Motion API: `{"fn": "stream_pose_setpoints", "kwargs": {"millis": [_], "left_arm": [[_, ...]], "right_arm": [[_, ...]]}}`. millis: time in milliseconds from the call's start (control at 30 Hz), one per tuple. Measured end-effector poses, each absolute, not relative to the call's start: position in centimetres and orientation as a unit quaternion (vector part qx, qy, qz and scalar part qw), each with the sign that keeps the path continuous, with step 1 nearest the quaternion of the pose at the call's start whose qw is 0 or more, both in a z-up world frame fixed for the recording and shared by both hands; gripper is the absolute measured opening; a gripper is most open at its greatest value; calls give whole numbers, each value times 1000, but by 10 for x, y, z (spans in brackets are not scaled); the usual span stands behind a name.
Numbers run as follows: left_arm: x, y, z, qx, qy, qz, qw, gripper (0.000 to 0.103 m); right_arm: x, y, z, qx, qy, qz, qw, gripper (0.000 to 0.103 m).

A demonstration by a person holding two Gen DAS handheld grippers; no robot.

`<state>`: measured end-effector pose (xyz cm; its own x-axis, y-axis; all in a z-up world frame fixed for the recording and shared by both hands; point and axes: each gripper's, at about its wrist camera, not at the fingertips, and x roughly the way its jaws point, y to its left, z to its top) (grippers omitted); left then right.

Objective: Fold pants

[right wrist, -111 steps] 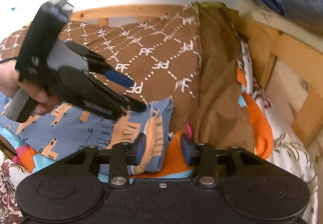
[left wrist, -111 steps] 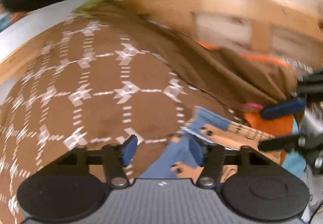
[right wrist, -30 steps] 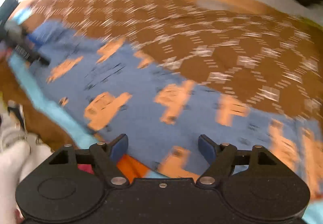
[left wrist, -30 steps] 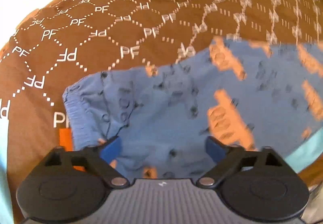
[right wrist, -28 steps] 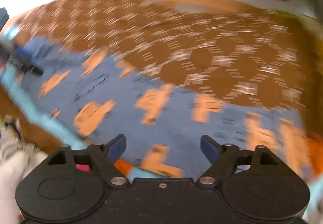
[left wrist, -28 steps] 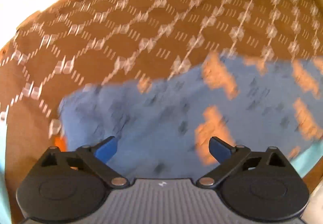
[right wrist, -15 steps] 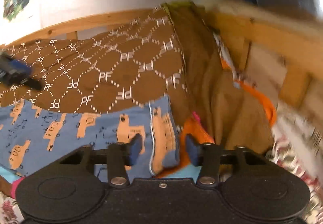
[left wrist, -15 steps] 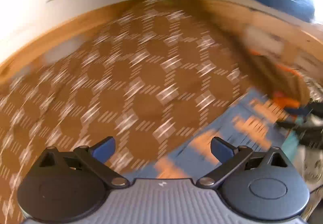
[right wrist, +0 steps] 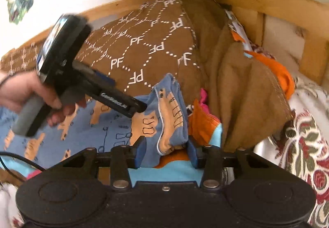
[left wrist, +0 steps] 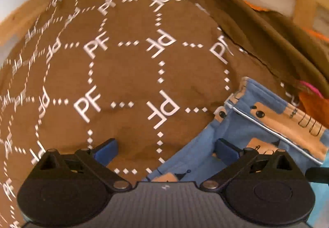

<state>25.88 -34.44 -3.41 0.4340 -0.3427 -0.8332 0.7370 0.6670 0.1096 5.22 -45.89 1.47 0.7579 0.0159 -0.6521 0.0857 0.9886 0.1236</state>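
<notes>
The pants [right wrist: 98, 125] are blue with orange vehicle prints and lie on a brown blanket [right wrist: 144, 51] marked "PF". Their cuff end [left wrist: 273, 121] shows at the right of the left wrist view. My right gripper [right wrist: 166, 150] has its jaws part closed around the bunched cuff edge; the cloth sits between the pads. My left gripper [left wrist: 166, 149] is open wide, its right pad over the blue cloth, its left over the blanket. In the right wrist view the left gripper [right wrist: 131, 106] is held in a hand above the pants.
A wooden bed frame [right wrist: 287, 8] runs behind and to the right. Orange cloth [right wrist: 275, 71] and a tan blanket fold [right wrist: 242, 92] lie right of the cuff. A flowered sheet [right wrist: 304, 145] is at the far right. A light blue edge [right wrist: 164, 172] lies under the pants.
Both grippers swung from the waistband side to the cuff end. The right gripper's jaws narrowed around the cuff, lifting it slightly. The left gripper came in close beside it, still open.
</notes>
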Motion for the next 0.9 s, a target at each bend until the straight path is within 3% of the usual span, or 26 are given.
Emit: {"fn": "stream_pose_setpoints", "kwargs": {"millis": [200, 400, 700, 900], "left_arm": [[248, -333, -7, 206, 388, -348, 828, 101], [246, -337, 18, 107, 441, -403, 795, 99], [258, -358, 33, 7, 534, -395, 748, 91], [253, -384, 19, 38, 560, -383, 734, 84]], "right_arm": [[51, -467, 13, 120, 344, -25, 931, 45], [48, -476, 12, 161, 331, -46, 929, 23], [43, -422, 17, -29, 297, -37, 954, 20], [43, -416, 15, -56, 298, -37, 952, 21]]}}
